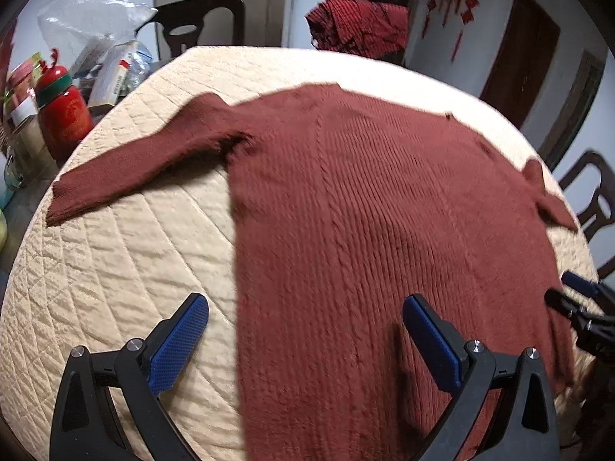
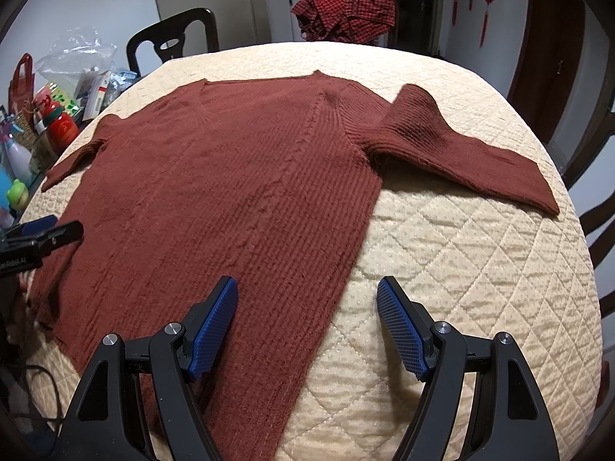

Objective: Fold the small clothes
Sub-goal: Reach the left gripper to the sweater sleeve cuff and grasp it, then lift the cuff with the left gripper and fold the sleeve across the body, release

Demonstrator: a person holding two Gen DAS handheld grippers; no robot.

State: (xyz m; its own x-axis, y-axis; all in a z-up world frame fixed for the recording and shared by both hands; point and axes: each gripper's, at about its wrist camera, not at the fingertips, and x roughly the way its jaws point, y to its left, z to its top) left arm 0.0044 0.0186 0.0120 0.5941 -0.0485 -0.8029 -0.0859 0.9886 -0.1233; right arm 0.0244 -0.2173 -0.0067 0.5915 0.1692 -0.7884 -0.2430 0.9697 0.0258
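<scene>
Sweater (image 2: 230, 192) lies flat across the middle of the frame on the quilted cover (image 2: 480, 269) — left gripper (image 1: 305, 340) and right gripper (image 2: 305, 317) hover spread, grasping nothing.

Your left black two-finger gripper with blue textured pads (image 1: 305, 332) spread wide and holding nothing, your right black gripper with matching blue pads (image 2: 306, 320) likewise spread and holding nothing, both pointing forward, side by side
</scene>
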